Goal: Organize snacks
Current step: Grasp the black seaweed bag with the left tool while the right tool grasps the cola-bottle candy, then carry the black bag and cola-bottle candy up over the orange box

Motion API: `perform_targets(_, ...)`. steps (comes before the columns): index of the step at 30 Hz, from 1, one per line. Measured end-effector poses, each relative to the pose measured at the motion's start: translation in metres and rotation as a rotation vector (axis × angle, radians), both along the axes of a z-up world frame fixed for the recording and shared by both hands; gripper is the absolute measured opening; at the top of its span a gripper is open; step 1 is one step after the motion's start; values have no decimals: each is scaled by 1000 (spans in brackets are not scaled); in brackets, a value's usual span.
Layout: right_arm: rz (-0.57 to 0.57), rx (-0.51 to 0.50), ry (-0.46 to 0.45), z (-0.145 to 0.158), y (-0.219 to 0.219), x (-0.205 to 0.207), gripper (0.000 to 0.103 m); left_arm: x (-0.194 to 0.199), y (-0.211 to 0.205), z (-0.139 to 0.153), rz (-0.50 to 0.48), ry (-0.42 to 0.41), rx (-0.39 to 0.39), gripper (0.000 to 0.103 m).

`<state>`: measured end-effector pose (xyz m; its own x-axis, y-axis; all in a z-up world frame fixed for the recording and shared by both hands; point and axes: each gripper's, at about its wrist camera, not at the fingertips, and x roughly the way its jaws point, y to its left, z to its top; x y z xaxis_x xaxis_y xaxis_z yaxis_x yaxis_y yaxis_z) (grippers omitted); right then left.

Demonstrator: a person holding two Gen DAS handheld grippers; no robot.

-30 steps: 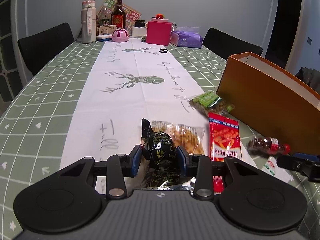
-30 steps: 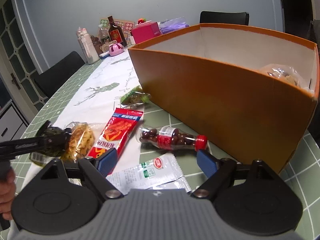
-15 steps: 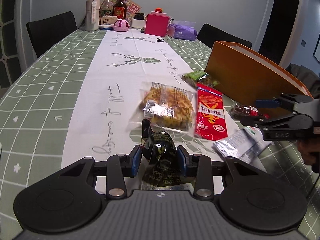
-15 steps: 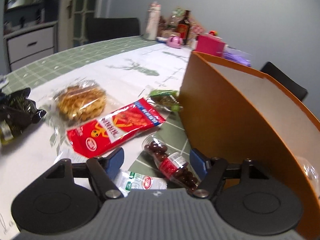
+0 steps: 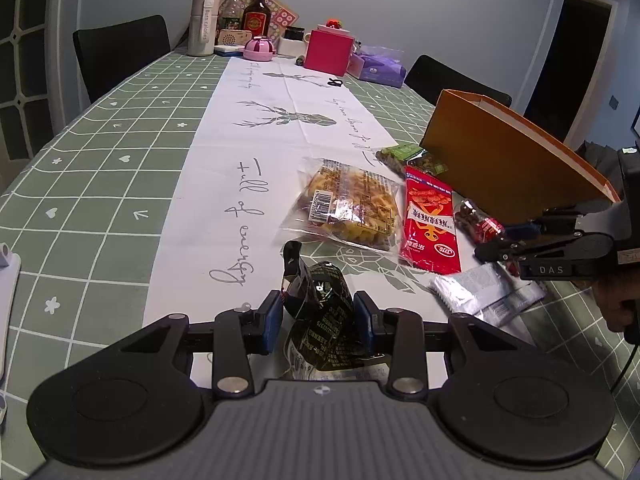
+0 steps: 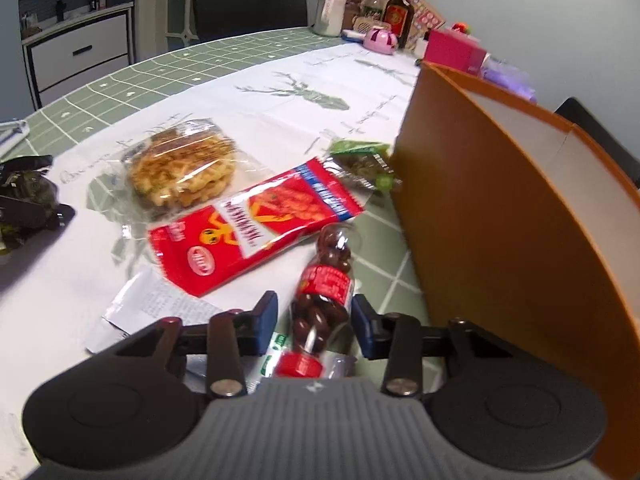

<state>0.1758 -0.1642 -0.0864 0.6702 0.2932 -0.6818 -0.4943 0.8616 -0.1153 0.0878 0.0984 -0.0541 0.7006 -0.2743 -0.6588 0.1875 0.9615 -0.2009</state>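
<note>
Left tongs (image 5: 318, 316): clamped on a black crinkled snack packet (image 5: 322, 308), blue pads pressing both sides, packet held low over the white runner (image 5: 224, 176) on the surface (image 5: 100, 184).

Right tongs (image 6: 314, 318): jaws have just been closing around a small clear bottle of chocolate candies (image 6: 324, 284), red label, red cap toward the camera. Right pad is at the bottle's side; a thin gap shows at the left pad, so a firm grip cannot be confirmed. The bottle lies over a white sachet (image 6: 160, 304) with small print, close to the wall of the orange box (image 6: 500, 216).

Loose snacks on the surface, from the right wrist view:
- red snack packet (image 6: 256, 228), just left of the bottle, one corner overlapping the sachet.
- waffles in a clear wrapper (image 6: 184, 168), beyond the red packet.
- green packet (image 6: 364, 164), at the box's near corner.

Orange box open-topped, white inside. In the left wrist view a hand (image 5: 618, 300) carries the right tongs at the right edge.

Far end of the surface: dark bottle (image 5: 256, 18), white flask (image 5: 202, 20), pink box (image 5: 328, 52).
</note>
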Motion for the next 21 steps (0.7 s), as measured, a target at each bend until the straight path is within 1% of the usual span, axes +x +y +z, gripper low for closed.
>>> perform_targets(3,-26,25,-5,-2,3,0,39,-1,-2,1,-3,0,-6,43)
perform_targets(6,-75,74,1,-4,3,6,39,-3,-7,3,-11,-5,-9,43)
perform_targets(9,-120,101,5,-4,2,8,30,-6,-10,7,-24,-13,-6,43)
perform_targets(10,-128,108,9,-4,1,8,30,-7,-11,8,-26,-16,-6,43)
perform_targets(14,-147,129,29,-1,-5,6,29,-8,-13,11,-28,-21,-5,43)
perform_targets(21,-162,162,23,10,-17,-5,29,-6,-23,17,-47,-37,-14,43)
